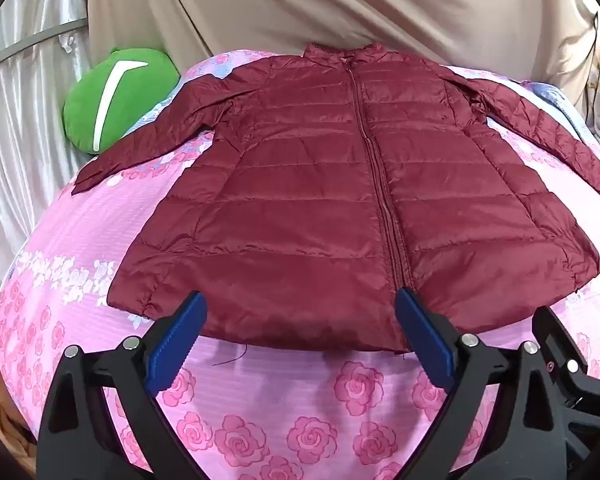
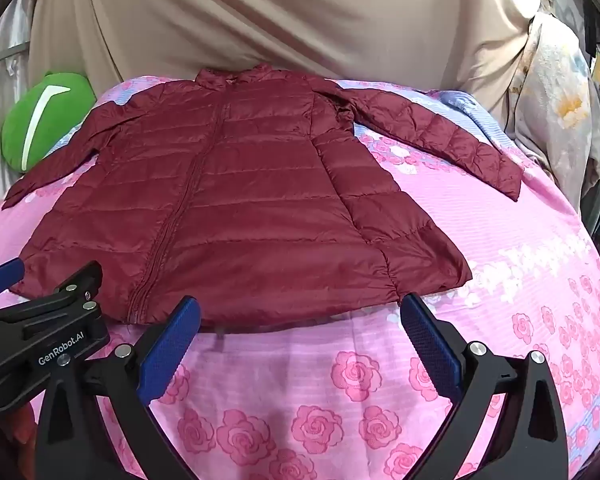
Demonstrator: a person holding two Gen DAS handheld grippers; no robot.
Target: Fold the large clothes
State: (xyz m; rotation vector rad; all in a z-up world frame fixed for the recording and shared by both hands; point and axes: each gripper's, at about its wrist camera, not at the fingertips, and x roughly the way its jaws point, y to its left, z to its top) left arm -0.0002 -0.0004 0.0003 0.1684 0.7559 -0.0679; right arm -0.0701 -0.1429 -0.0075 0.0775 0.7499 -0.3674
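Green cushion (image 1: 120, 96) beside beige drape (image 1: 320, 8)

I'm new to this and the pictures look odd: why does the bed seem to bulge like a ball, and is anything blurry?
Left wrist view: fisheye lens bows the pink bedspread, with dark corners; the maroon jacket is sharp, its fabric showing soft sheen. Right wrist view: same bulge; soft shadow under the jacket hem.

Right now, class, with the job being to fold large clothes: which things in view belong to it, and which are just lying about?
Belongs to the job:
maroon puffer jacket, spread flat
left gripper, open
right gripper, open

Just lying about:
green plush cushion
beige curtain
pink rose bedspread, the work surface
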